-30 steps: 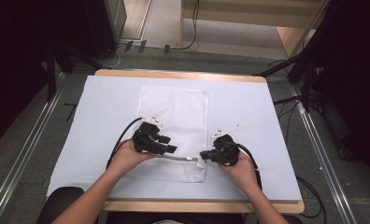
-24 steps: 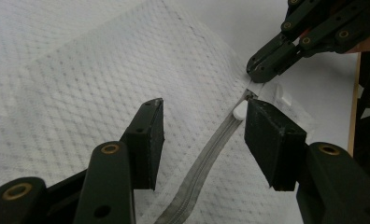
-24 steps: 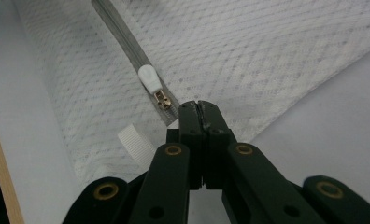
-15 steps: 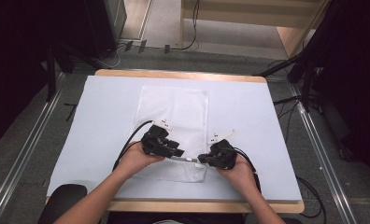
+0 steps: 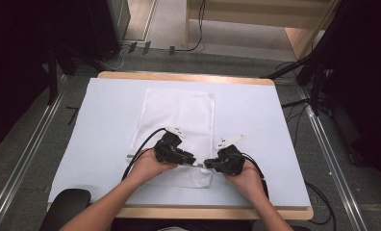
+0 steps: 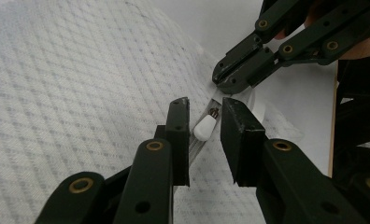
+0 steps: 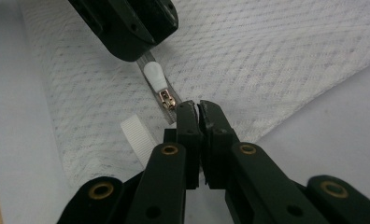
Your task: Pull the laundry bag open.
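A white mesh bag (image 5: 179, 115) lies flat on the white table top (image 5: 102, 125), its zipper along the near edge. My left gripper (image 5: 192, 160) has its jaws on either side of the white zipper pull (image 6: 204, 127). The jaws have just been closing, and a gap still shows on both sides of the pull. My right gripper (image 5: 207, 165) is shut on the zipper tape just past the metal slider (image 7: 168, 99). In the right gripper view the pull (image 7: 155, 75) lies between its jaws (image 7: 199, 109) and the left gripper (image 7: 143, 46). Both grippers point at each other, tips nearly touching.
A white ribbon loop (image 7: 136, 135) sticks out of the bag's edge beside the right gripper. The table's wooden front edge (image 5: 203, 211) is close behind both hands. Cables trail from each gripper. Metal rails (image 5: 30, 159) run along the floor on both sides.
The left hand has slid to the right along the bag's near edge toward the right gripper, and its jaws have narrowed around the zipper pull. The right hand has stayed put.
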{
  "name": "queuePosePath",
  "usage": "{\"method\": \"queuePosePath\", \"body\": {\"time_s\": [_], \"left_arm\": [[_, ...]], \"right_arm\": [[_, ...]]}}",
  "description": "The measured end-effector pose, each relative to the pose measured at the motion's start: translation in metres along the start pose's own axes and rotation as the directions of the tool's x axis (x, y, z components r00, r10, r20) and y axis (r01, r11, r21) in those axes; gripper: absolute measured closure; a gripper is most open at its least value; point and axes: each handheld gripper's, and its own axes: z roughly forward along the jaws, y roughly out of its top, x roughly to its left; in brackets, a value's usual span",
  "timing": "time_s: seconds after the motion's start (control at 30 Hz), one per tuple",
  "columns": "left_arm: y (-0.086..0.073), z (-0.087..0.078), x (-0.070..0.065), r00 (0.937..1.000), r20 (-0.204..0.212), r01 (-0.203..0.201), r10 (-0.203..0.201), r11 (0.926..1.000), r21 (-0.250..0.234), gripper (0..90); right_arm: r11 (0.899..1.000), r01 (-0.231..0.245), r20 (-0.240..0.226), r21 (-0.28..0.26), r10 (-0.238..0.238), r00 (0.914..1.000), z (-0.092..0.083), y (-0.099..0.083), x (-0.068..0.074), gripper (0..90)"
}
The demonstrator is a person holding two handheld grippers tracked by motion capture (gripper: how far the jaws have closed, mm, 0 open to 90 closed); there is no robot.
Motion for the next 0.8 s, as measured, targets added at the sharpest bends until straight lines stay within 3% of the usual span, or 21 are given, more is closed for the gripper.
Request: {"method": "queuePosePath", "body": {"time_s": [0.43, 0.63, 0.8], "left_arm": [[-0.002, 0.013, -0.001, 1.0000, 0.000, -0.002, 0.002, 0.9998, 0.021, 74.8], [-0.004, 0.018, -0.005, 0.9994, -0.008, -0.034, 0.034, 0.9992, 0.021, 78.8], [-0.005, 0.018, -0.005, 0.9998, -0.009, -0.017, 0.017, 0.9997, 0.015, 79.4]], "right_arm": [[1.000, -0.006, -0.007, -0.002, 0.006, 1.0000, 0.000, 0.000, -0.001, 88.7], [1.000, -0.010, -0.007, 0.000, 0.010, 0.9999, 0.000, 0.000, -0.001, 88.7], [1.000, -0.010, -0.006, -0.001, 0.010, 0.9999, 0.000, 0.000, -0.001, 88.7]]}}
